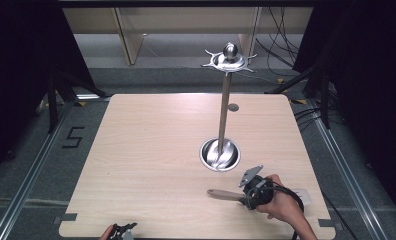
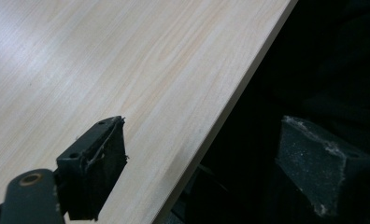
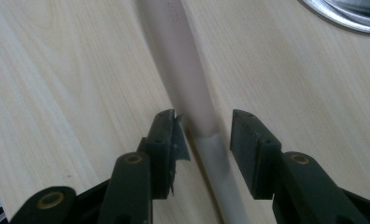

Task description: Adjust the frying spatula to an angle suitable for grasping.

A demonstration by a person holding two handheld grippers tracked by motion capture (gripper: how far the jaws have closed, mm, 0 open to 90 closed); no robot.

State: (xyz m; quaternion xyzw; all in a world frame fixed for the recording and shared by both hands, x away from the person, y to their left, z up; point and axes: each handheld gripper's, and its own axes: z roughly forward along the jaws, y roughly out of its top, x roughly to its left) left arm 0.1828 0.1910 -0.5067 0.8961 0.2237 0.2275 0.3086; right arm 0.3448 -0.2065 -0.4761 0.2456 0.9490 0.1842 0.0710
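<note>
Right hand-held gripper (image 3: 202, 133) straddles the pale wooden utensil handle (image 3: 199, 107), which lies flat on the light wood-grain table (image 1: 151, 150) at lower right of the high view. Its own view shows both pads standing just clear of the handle: jaws partly open, nothing clamped. Left hand-held gripper (image 2: 211, 163) rests at the table's bottom edge, jaws wide apart and empty. A steel stand with round base (image 1: 220, 154) stands centre-right.

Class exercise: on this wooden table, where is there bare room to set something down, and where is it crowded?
The table's whole left half is bare, from the far edge to the left gripper. The far right corner beyond the metal stand is free too. The near right is crowded: the stand's base, the pale handle and the right gripper.
</note>
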